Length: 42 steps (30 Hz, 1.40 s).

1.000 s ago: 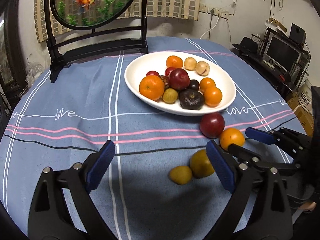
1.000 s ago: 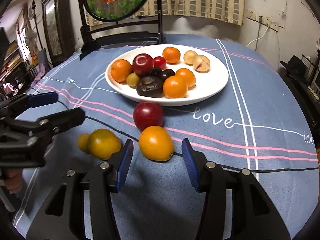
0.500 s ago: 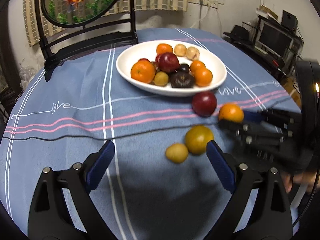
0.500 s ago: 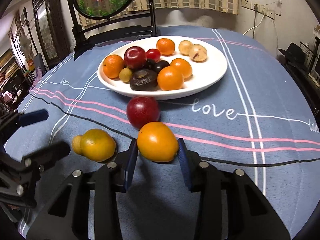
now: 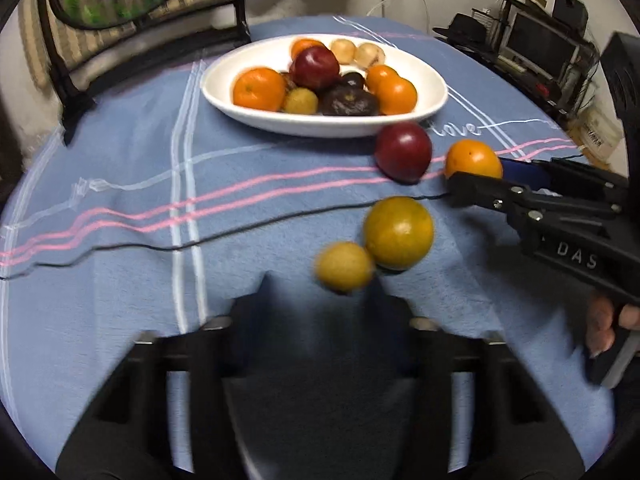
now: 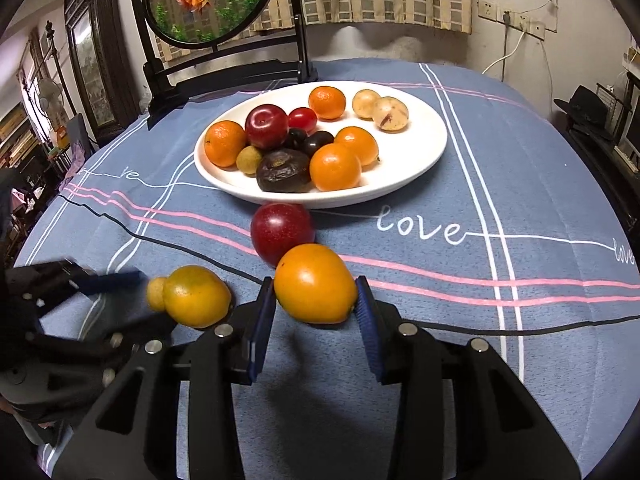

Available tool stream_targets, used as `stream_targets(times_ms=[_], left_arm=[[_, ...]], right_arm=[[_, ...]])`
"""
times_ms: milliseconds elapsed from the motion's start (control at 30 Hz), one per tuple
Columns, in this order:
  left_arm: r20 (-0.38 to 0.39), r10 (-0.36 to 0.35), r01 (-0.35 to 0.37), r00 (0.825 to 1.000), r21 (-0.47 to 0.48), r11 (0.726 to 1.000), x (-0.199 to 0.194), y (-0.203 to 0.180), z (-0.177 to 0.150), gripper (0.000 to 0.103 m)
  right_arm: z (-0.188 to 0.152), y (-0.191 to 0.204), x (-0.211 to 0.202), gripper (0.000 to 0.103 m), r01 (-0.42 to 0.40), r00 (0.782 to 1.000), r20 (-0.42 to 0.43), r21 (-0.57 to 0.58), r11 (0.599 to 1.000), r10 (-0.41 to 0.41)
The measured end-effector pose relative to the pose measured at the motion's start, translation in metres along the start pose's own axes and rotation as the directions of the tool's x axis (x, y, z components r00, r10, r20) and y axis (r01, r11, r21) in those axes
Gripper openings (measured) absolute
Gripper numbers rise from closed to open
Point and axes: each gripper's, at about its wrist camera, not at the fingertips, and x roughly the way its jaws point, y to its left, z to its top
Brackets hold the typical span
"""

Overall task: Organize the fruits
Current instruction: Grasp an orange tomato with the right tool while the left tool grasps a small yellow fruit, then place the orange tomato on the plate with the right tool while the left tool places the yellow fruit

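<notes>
Right wrist view, from nine o'clock across to three: the left tongs reach in at the far left edge, blurred, one blue pad beside the small round yellow fruit; whether they are open or closed cannot be told. That small fruit touches the larger yellow-green citrus at about eight o'clock on the blue striped cloth of the counter. Dead centre, the right tongs are closed on the smooth orange fruit, a blue pad pressed against each of its sides. Just behind it, toward twelve o'clock, the dark red plum touches both the orange fruit and the near rim of the white oval plate. That plate carries oranges, a red apple, dark plums, a cherry tomato and two pale round fruits.

Left wrist view shows the left tongs heavily blurred at six o'clock, the small yellow fruit between their tips. At three o'clock the right tongs hold the orange fruit, with the plum just beside it near the plate.
</notes>
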Motion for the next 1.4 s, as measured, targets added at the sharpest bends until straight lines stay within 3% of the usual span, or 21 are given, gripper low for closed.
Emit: stream_targets(times_ms=[67, 167, 400, 567, 700, 1000, 1167, 1200, 1267, 1333, 1400], left_arm=[[0.014, -0.029, 0.029, 0.999, -0.006, 1.0, 0.0, 0.001, 0.001, 0.027], [0.024, -0.042, 0.043, 0.999, -0.022, 0.999, -0.003, 0.002, 0.002, 0.027], [0.134, -0.034, 0.046, 0.99, -0.088, 0.995, -0.028, 0.012, 0.013, 0.027], [0.139, -0.011, 0.025, 0.99, -0.102, 0.994, -0.029, 0.014, 0.042, 0.027], [0.18, 0.008, 0.009, 0.984, -0.091, 0.996, -0.03, 0.009, 0.073, 0.027], [0.147, 0.036, -0.025, 0.989, -0.074, 0.997, 0.007, 0.003, 0.113, 0.027], [0.145, 0.071, -0.057, 0.987, -0.1, 0.993, 0.023, 0.005, 0.12, 0.028], [0.155, 0.084, -0.069, 0.984, -0.096, 0.993, 0.025, 0.004, 0.121, 0.029], [0.155, 0.076, -0.063, 0.985, -0.09, 0.994, 0.028, 0.003, 0.123, 0.045], [0.163, 0.075, -0.059, 0.984, -0.098, 0.993, 0.028, 0.001, 0.123, 0.05], [0.168, 0.085, -0.069, 0.982, -0.099, 0.993, 0.026, -0.001, 0.123, 0.066]], right_arm=[[0.0, 0.001, -0.001, 0.04, -0.001, 1.0, 0.002, -0.003, 1.0, 0.001], [0.0, 0.0, -0.002, 0.04, -0.001, 1.0, 0.007, 0.0, 1.0, 0.001], [0.002, -0.004, -0.009, 0.04, 0.004, 0.999, 0.046, 0.023, 1.0, -0.006], [0.015, -0.014, -0.026, 0.04, 0.014, 0.991, 0.132, 0.103, 0.995, -0.028], [0.033, -0.013, -0.034, 0.04, 0.046, 0.978, 0.197, 0.088, 0.995, -0.063], [0.063, -0.015, 0.002, 0.04, 0.087, 0.981, 0.173, 0.026, 0.996, -0.091], [0.071, -0.034, 0.022, 0.04, 0.104, 0.98, 0.16, 0.097, 0.99, -0.119], [0.071, -0.037, 0.025, 0.04, 0.107, 0.98, 0.156, 0.108, 0.988, -0.124], [0.071, -0.043, 0.027, 0.046, 0.105, 0.98, 0.157, 0.116, 0.988, -0.123], [0.069, -0.045, 0.025, 0.046, 0.107, 0.976, 0.177, 0.115, 0.988, -0.126], [0.069, -0.048, 0.023, 0.046, 0.091, 0.977, 0.181, 0.117, 0.989, -0.112]])
